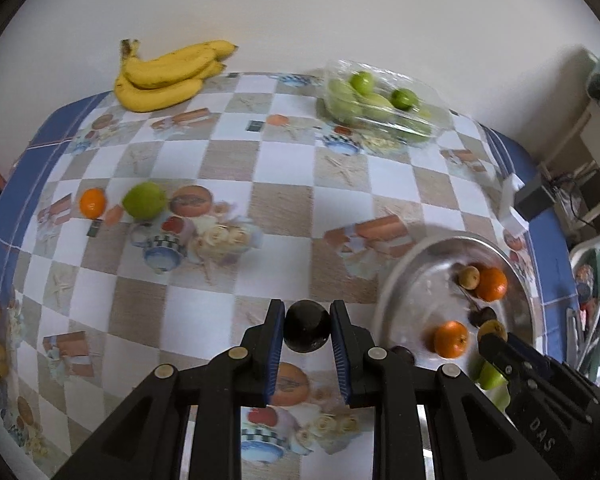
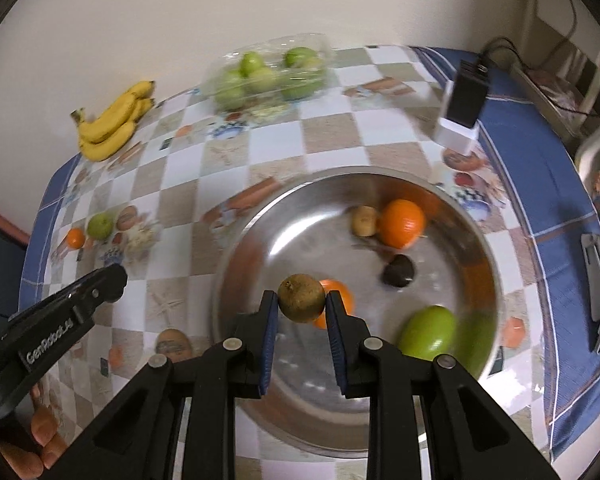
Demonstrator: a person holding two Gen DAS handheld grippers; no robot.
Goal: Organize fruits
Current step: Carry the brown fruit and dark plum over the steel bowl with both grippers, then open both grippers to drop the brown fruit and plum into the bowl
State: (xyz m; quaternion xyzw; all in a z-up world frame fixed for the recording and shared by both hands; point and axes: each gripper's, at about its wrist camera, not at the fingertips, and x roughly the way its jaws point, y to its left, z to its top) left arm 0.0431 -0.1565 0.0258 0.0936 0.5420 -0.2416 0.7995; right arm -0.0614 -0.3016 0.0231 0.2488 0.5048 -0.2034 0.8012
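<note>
The table [image 2: 539,168] wears a checked cloth with a blue border and stands against a pale wall. On it, the steel bowl [image 2: 260,240] is the landmark: inside lie two oranges [image 2: 401,223], a small brown fruit [image 2: 364,221], a dark fruit [image 2: 397,271] and a green fruit [image 2: 427,332] lying slantwise near the front wall. Behind the bowl a clear tray [image 2: 268,76] holds green fruits; left of that lie bananas [image 2: 114,122], tips toward the tray. Far left of the bowl sit a green apple [image 1: 144,200] and small orange [image 1: 92,202]. The right gripper [image 2: 301,304] is clamped on a kiwi [image 2: 301,298] above the bowl. The left gripper [image 1: 307,330], just left of the bowl, is clamped on a dark round fruit [image 1: 307,331].
</note>
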